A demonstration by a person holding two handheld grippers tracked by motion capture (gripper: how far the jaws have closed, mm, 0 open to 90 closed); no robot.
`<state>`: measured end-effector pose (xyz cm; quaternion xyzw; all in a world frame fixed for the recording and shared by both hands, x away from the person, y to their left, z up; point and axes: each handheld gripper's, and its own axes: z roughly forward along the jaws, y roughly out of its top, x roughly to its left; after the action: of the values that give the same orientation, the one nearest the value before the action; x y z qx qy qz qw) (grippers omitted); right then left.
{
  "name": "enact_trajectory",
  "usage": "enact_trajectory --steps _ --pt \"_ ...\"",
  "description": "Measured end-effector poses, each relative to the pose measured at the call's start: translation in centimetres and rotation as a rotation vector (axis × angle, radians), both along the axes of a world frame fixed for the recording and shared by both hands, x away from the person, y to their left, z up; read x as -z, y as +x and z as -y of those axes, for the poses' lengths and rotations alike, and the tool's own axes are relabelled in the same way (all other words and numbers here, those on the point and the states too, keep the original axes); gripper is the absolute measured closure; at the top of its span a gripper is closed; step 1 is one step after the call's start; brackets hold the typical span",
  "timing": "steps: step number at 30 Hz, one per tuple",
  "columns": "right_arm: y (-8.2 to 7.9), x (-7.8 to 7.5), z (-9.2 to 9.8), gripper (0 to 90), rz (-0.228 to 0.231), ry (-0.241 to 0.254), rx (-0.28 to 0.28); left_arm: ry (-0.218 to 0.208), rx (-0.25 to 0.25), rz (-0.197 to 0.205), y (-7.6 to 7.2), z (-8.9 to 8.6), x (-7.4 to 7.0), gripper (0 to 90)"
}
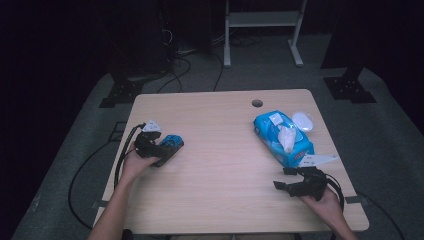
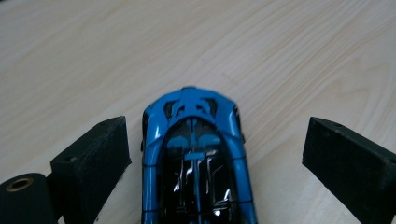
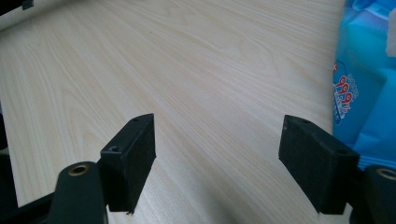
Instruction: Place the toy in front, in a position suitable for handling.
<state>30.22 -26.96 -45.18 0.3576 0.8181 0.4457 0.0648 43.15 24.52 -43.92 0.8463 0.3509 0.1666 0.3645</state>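
A blue and black toy car (image 1: 171, 144) (image 2: 196, 158) rests on the wooden table (image 1: 220, 165) near its left edge. My left gripper (image 1: 161, 150) (image 2: 219, 154) is open, its jaws standing either side of the car with a gap on both sides. A blue pack of wet wipes (image 1: 281, 137) (image 3: 366, 93) lies at the right of the table, a white tissue sticking out of its top and its white lid flipped open. My right gripper (image 1: 282, 179) (image 3: 219, 158) is open over bare wood, just in front of the pack, nothing between its jaws.
A round cable hole (image 1: 257, 103) sits near the table's far edge. A white desk frame (image 1: 262, 22) and black stand bases (image 1: 350, 89) are on the floor beyond. Cables (image 1: 120, 160) trail off the left edge.
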Motion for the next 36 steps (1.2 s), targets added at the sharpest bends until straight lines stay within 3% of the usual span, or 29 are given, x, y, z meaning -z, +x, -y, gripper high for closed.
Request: enact_trajectory --steps 8,10,12,13,21,22,26,28,30,36 --pt "-0.1 0.2 0.3 26.0 -0.006 0.001 0.0 0.062 -0.037 -0.082 0.8 -0.2 1.6 6.7" --pt "-0.1 0.2 0.4 26.0 -0.004 0.003 0.001 0.098 -0.039 -0.088 1.0 -0.3 1.8 6.8" --pt "-0.1 0.2 0.4 26.0 -0.004 0.003 0.0 0.108 -0.05 -0.09 1.1 -0.3 1.8 6.8" --pt "-0.1 0.1 0.4 26.0 -0.002 0.002 -0.001 0.091 -0.042 -0.098 1.1 -0.4 1.8 8.2" --pt "-0.1 0.2 0.4 26.0 -0.006 0.001 -0.003 0.103 -0.046 -0.104 1.1 -0.5 1.5 11.8" --pt "-0.1 0.1 0.4 26.0 -0.005 0.001 -0.004 0.115 -0.043 -0.159 1.5 -0.3 1.6 11.8" --pt "-0.2 0.1 0.4 26.0 -0.001 0.006 -0.003 0.169 -0.034 -0.184 1.7 0.3 1.6 16.1" --pt "-0.2 0.0 0.5 26.0 -0.001 0.009 -0.001 0.179 -0.03 -0.196 1.8 0.5 1.6 16.5" --pt "-0.2 0.0 0.6 26.1 0.001 0.011 -0.001 0.188 -0.028 -0.197 1.8 0.5 1.7 22.6" --pt "-0.3 -0.1 0.7 26.1 0.006 0.017 0.004 0.165 -0.019 -0.21 1.8 0.2 1.8 23.5"
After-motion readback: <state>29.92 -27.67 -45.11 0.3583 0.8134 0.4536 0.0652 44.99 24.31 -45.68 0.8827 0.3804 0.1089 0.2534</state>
